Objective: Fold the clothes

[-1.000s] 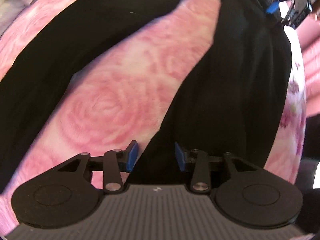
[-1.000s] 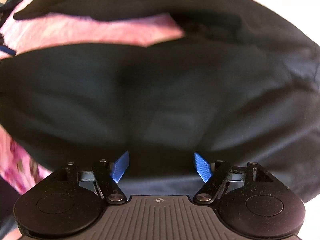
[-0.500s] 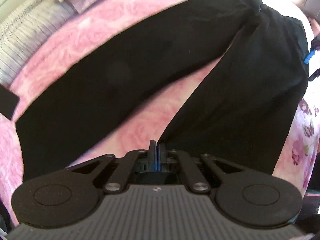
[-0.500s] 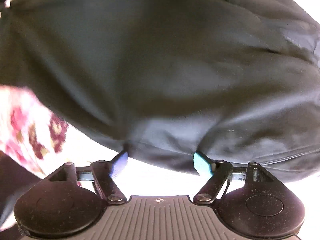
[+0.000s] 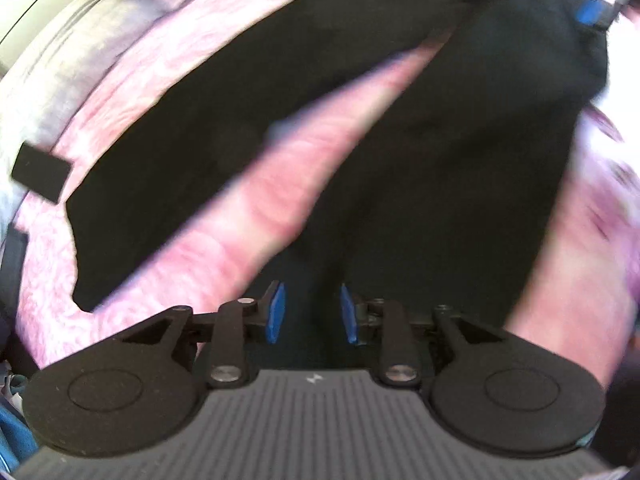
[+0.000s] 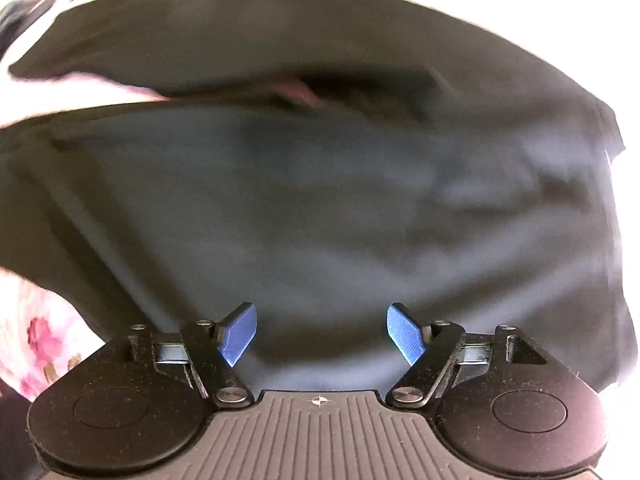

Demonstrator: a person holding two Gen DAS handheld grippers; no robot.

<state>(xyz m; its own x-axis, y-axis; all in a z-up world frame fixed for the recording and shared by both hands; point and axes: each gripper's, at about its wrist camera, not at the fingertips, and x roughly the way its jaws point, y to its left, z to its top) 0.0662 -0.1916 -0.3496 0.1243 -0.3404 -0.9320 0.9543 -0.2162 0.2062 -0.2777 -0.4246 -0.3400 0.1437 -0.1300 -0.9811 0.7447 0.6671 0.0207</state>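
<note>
Black trousers (image 5: 440, 152) lie on a pink rose-patterned blanket (image 5: 280, 192), their two legs spread in a V. My left gripper (image 5: 310, 312) hangs over the hem end of the right-hand leg. Its jaws are opening, with dark cloth showing in the gap and the blue pads (image 5: 276, 312) not pressing on it. In the right wrist view the trousers' wide upper part (image 6: 320, 200) fills the picture. My right gripper (image 6: 320, 334) stands open above it, nothing pinched. That gripper's blue pad also shows far off in the left wrist view, by the waist (image 5: 590, 12).
A flat black rectangle (image 5: 40, 178) lies at the blanket's left edge beside grey striped bedding (image 5: 52, 72). A white floral sheet (image 5: 600, 184) borders the trousers on the right and shows again in the right wrist view (image 6: 36, 340). Something blue (image 5: 12, 436) sits at the lower left.
My left gripper shut at the leg's hem half a second ago and has since parted again while shifting along the leg. The right gripper stayed open and lifted slightly.
</note>
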